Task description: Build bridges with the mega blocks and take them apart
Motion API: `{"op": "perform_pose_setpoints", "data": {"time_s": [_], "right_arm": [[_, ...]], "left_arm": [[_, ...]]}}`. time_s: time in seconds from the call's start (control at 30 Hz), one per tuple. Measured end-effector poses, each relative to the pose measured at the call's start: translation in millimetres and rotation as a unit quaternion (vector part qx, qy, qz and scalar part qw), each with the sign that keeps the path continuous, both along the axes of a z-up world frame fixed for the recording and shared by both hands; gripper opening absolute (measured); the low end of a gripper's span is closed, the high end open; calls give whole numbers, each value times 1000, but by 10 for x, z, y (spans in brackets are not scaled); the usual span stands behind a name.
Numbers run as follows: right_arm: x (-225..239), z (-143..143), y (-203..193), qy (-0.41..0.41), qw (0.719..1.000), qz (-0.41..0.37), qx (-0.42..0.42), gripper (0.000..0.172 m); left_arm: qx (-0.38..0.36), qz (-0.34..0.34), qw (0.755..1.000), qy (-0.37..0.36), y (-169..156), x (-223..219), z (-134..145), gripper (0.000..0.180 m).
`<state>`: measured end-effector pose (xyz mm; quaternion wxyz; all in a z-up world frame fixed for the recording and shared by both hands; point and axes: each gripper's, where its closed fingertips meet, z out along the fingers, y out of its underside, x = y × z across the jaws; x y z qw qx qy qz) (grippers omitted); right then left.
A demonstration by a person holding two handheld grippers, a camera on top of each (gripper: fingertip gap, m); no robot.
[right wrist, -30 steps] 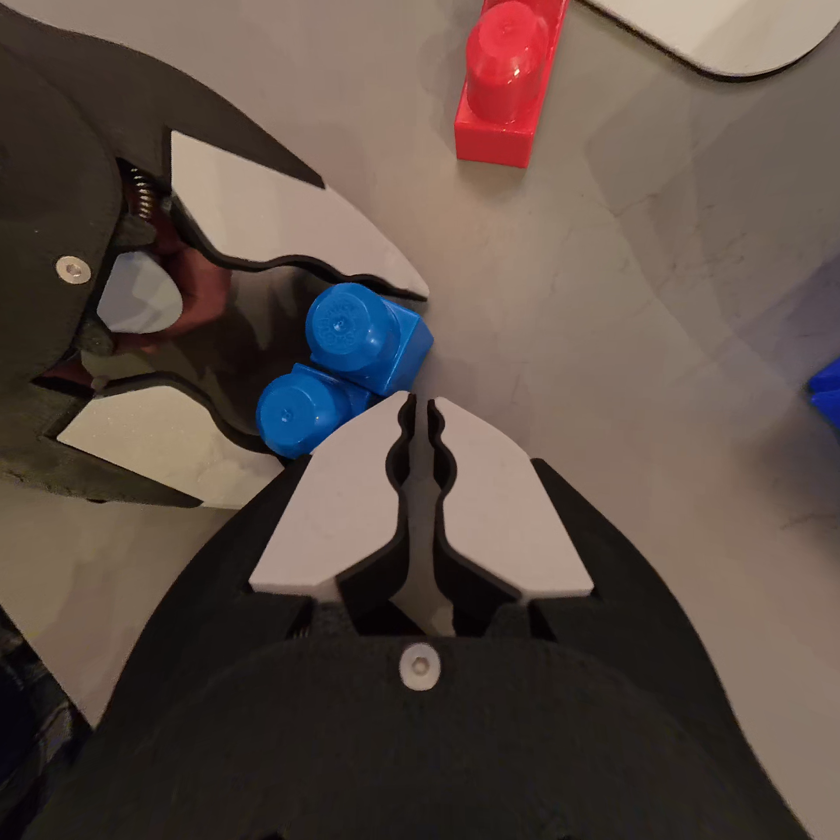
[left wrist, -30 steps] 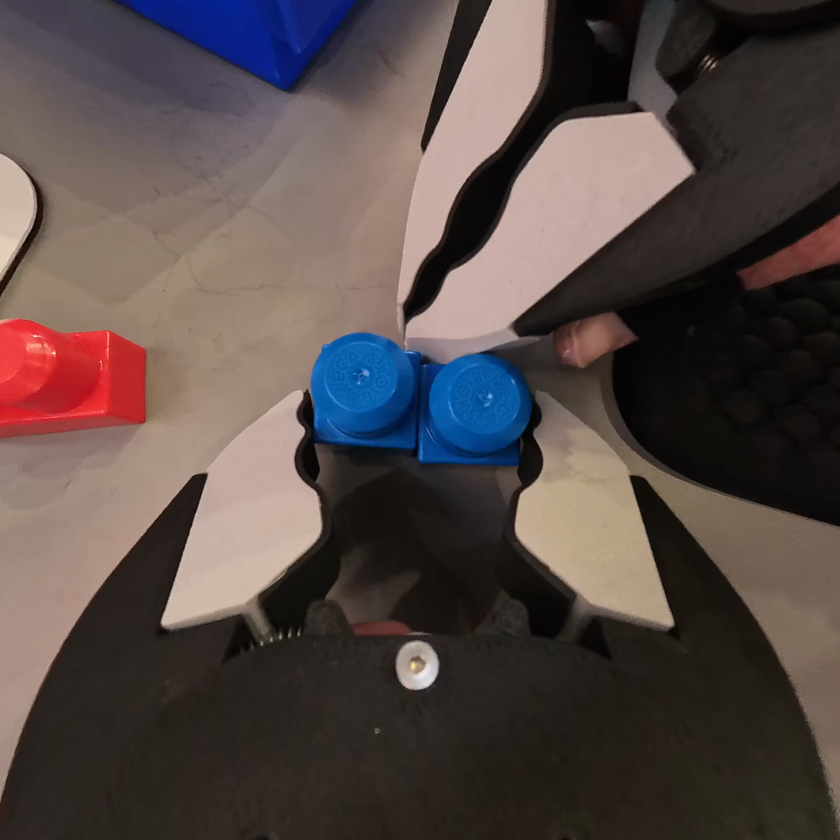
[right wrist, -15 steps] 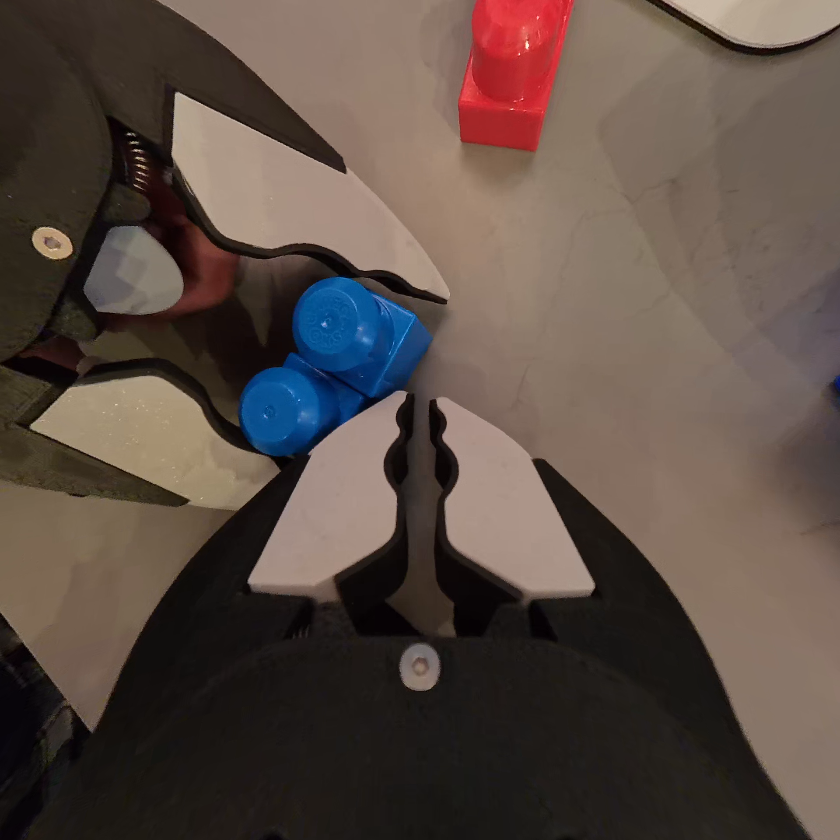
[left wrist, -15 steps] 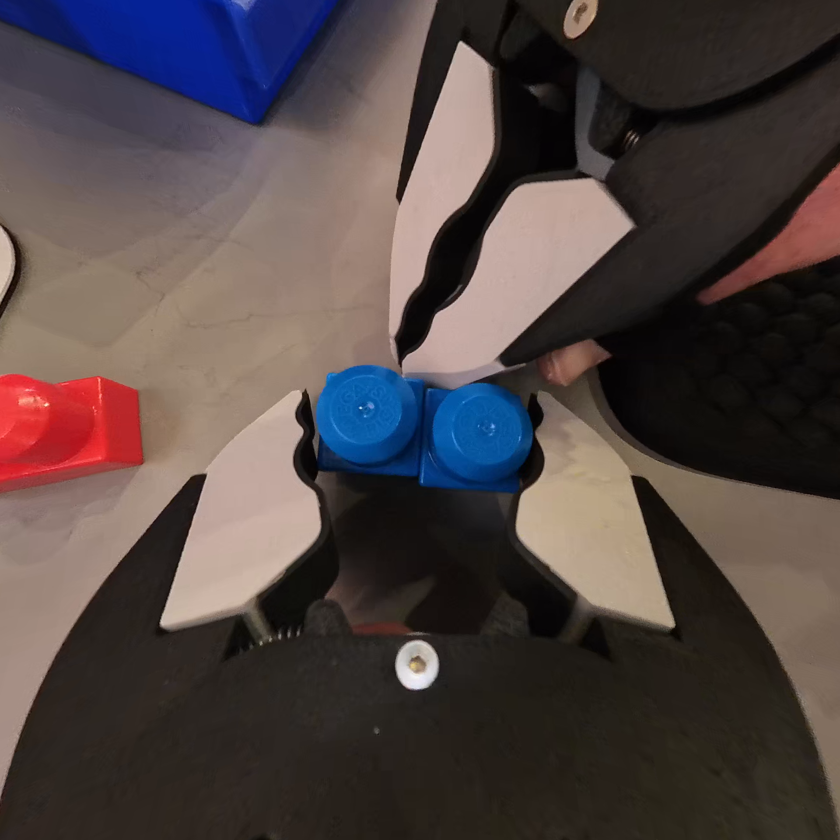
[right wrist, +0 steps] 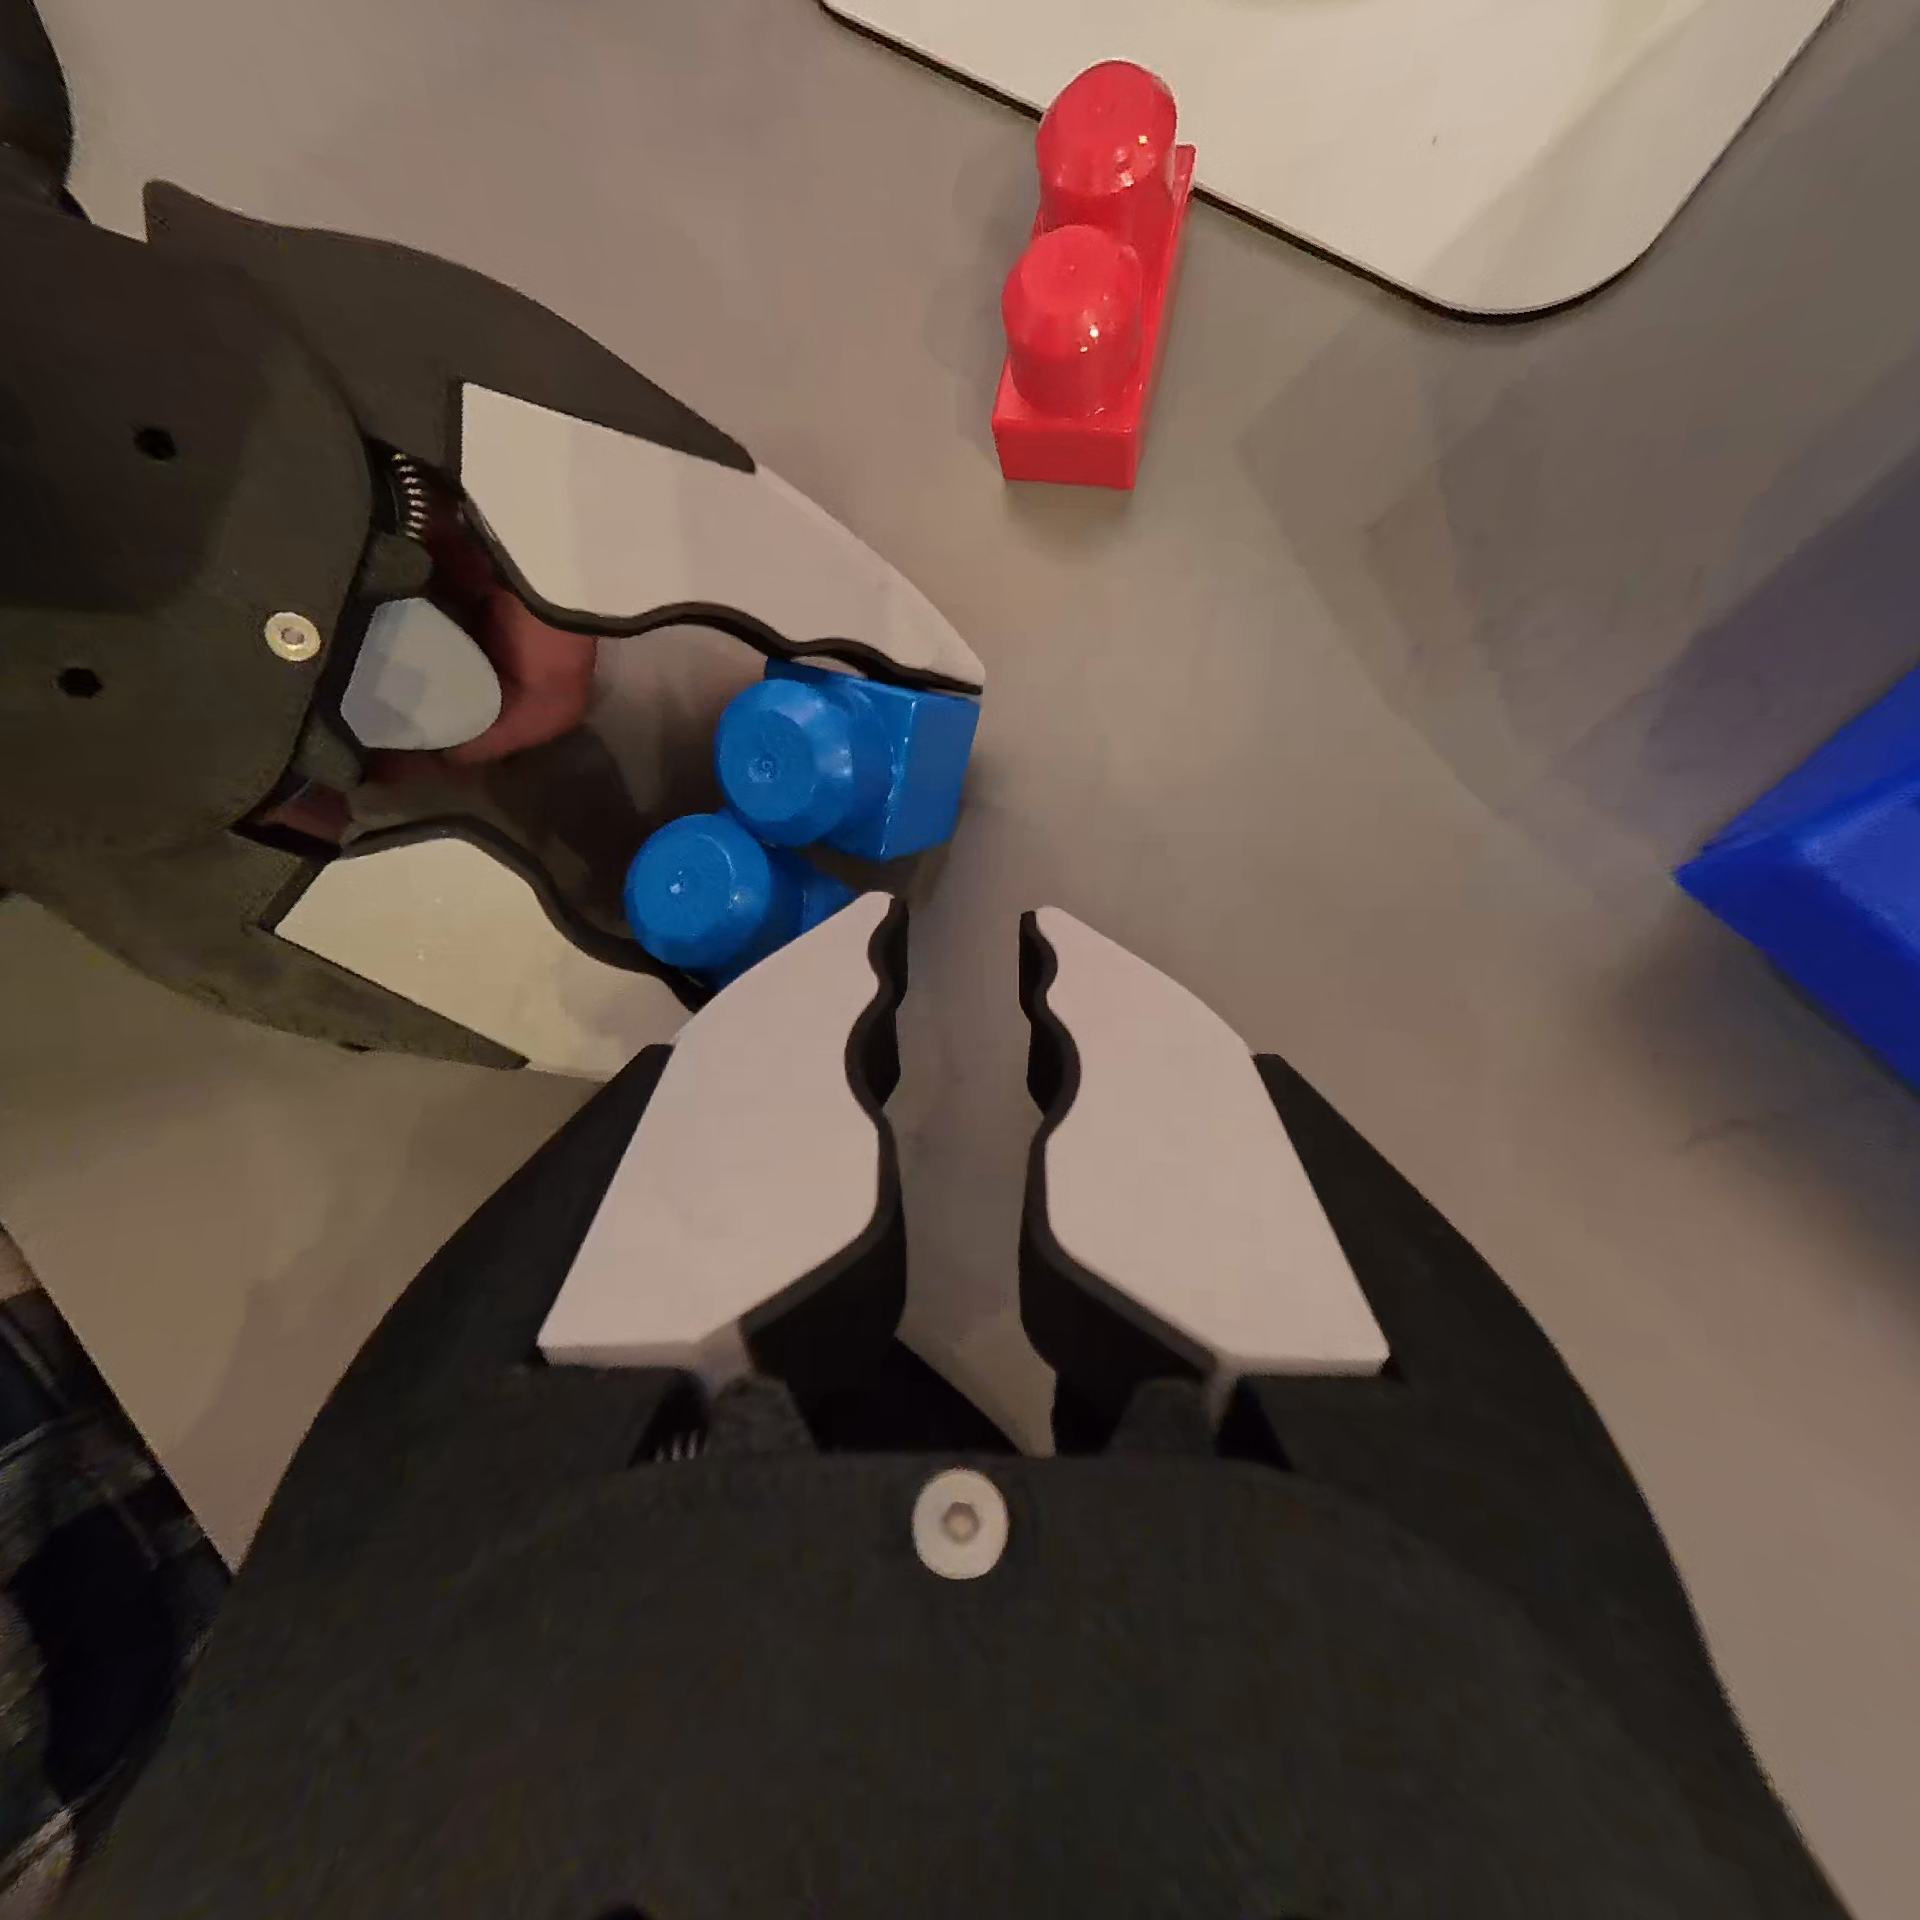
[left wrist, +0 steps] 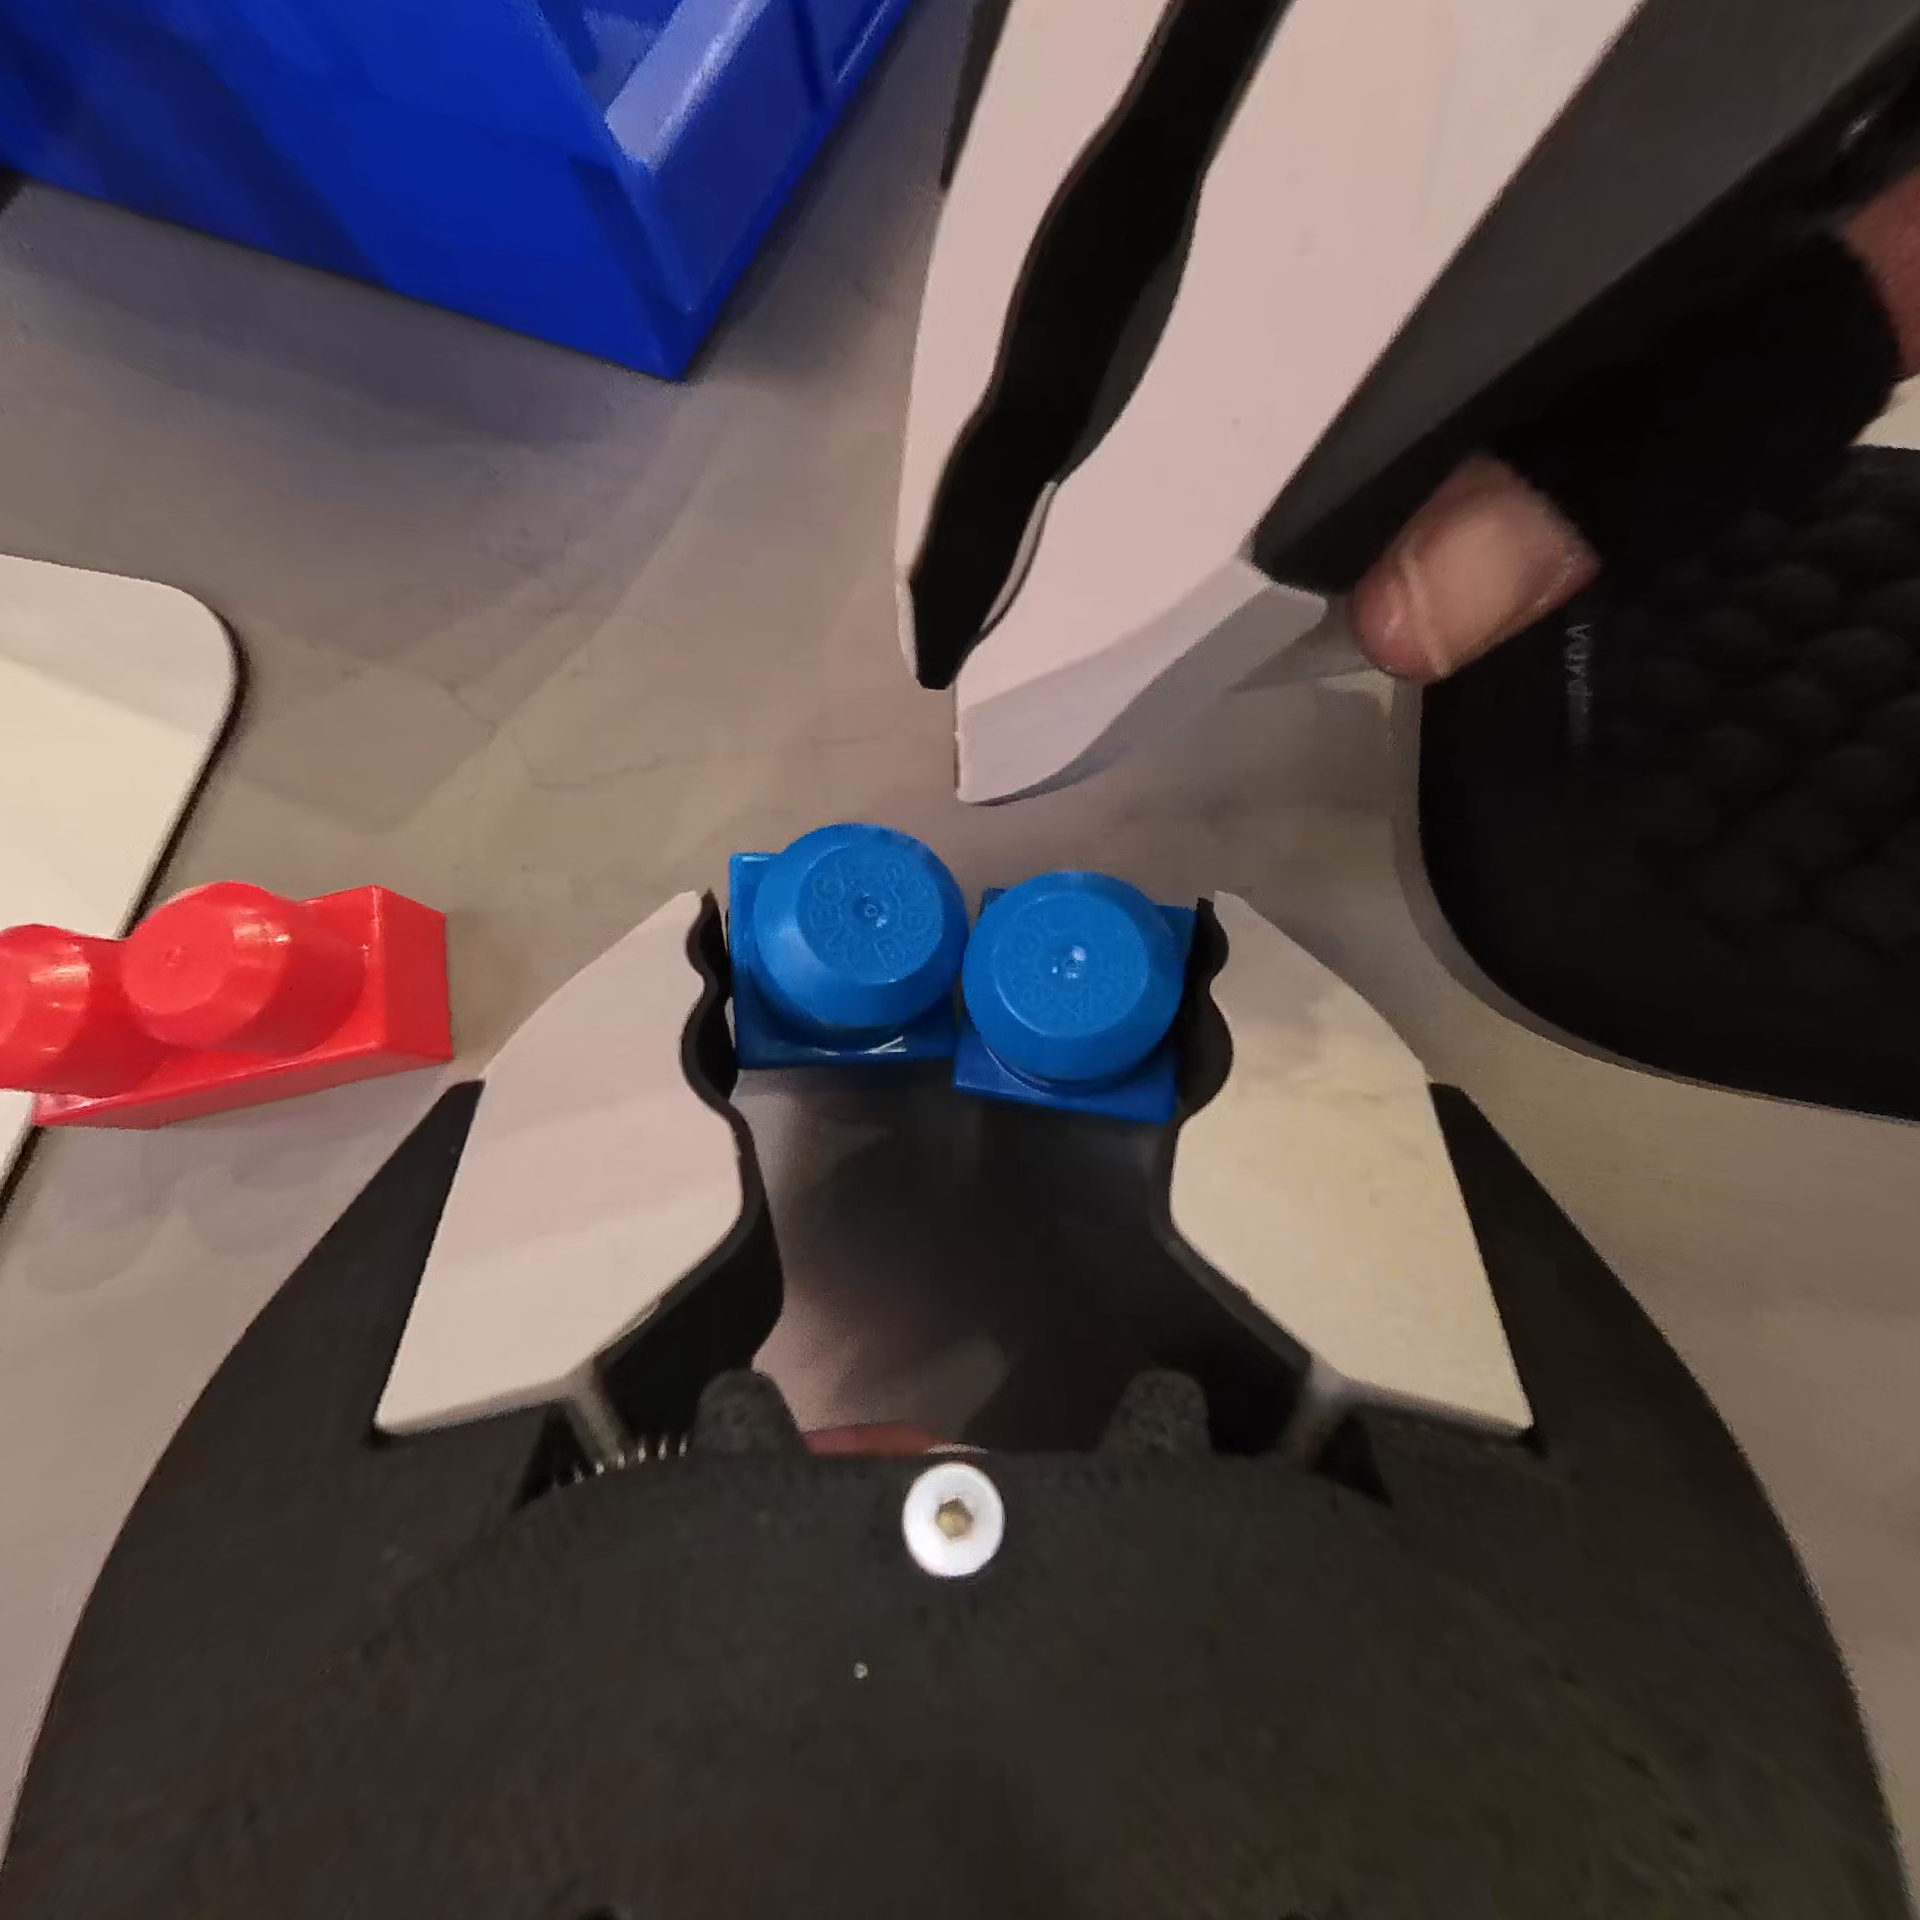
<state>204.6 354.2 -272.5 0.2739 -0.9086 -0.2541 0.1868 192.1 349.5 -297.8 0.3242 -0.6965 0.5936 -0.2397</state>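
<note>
Left gripper (left wrist: 961, 1003) jaws pinch two single-stud blue blocks (left wrist: 951, 966) side by side on the grey surface (left wrist: 520, 582), pads pressed on both outer faces. Right gripper (right wrist: 961, 935) jaws slightly spread, holding nothing, just beside the pair. Farther: red two-stud block (right wrist: 1086, 301), blue bin (left wrist: 436, 135).

Grey, faintly veined tabletop (right wrist: 1351, 727) spans both views. Blue plastic bin (left wrist: 436, 156) stands at far left of left wrist view, its corner (right wrist: 1829, 894) at right edge of right wrist view. White rounded-corner board with dark rim (right wrist: 1455, 156) lies flat on tabletop. Black textured pad (left wrist: 1704, 790) at right.
</note>
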Motion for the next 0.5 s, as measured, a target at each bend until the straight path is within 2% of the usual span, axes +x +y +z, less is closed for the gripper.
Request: {"op": "perform_pose_setpoints", "data": {"time_s": [0.1, 0.17, 0.27, 0.37, 0.5], "right_arm": [[21, 9, 14, -11, 1000, -4, 6, 22], [10, 39, 14, -1, 1000, -5, 7, 24], [66, 27, 31, -29, 999, -10, 16, 27], [-47, 221, 28, 36, 999, 4, 38, 32], [-169, 601, -37, 116, 985, 65, 107, 48]], "left_arm": [[4, -3, 1000, -8, 14, -30, 37, 83], [6, -6, 999, -32, 20, -32, 109, 83], [-7, -15, 997, -77, -2, -28, 255, 83], [-24, -41, 988, -144, -52, -32, 514, 83], [-82, -81, 959, -258, -102, -133, 963, 82]]}}
